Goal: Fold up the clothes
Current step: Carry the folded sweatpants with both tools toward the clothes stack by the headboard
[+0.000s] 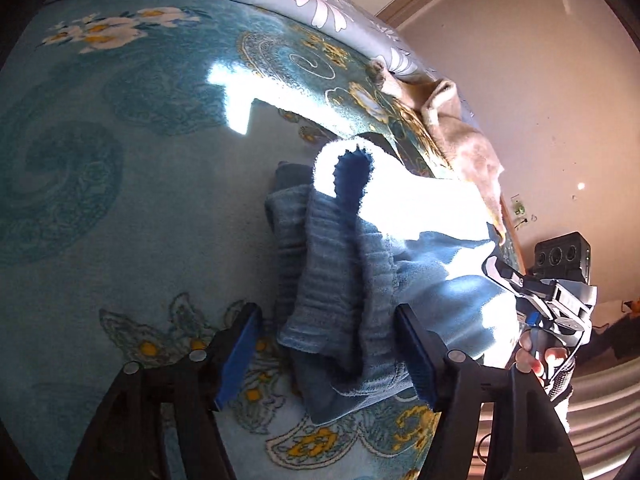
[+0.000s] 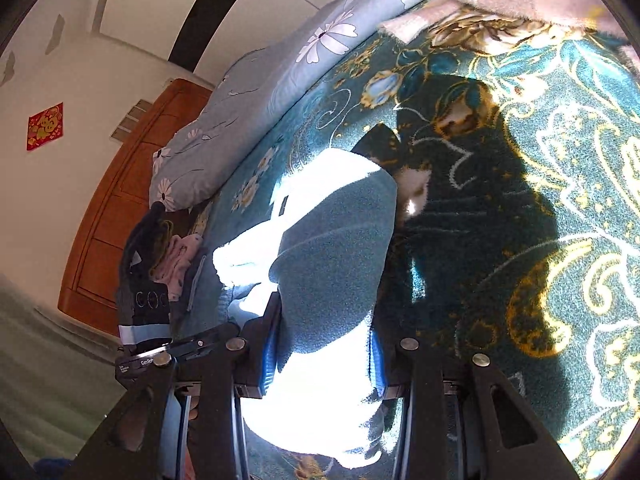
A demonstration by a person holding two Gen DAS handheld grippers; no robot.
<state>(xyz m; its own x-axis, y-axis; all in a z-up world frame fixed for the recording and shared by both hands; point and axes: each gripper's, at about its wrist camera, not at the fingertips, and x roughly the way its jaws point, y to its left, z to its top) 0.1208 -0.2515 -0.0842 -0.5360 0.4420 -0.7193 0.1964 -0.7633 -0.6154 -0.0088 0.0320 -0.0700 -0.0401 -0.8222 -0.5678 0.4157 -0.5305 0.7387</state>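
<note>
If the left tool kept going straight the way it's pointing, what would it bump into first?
Most likely the blue garment: its folded edge already lies between the open left tool's two fingers without being pinched, and the patterned blanket lies under it. Depth is hard to judge.

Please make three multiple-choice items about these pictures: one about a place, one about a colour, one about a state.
1. Where does the blue garment lie?
A. on the patterned blanket
B. on a wooden chair
C. in a basket

2. What colour are the pads of the left gripper?
A. red
B. blue
C. yellow

3. How does the right gripper stand?
A. wide open over bare blanket
B. shut on a pillow
C. shut on the garment

Answers:
1 A: the floral blanket shows all around the garment.
2 B: both inner faces are blue.
3 C: cloth fills the gap between both pads.
</note>
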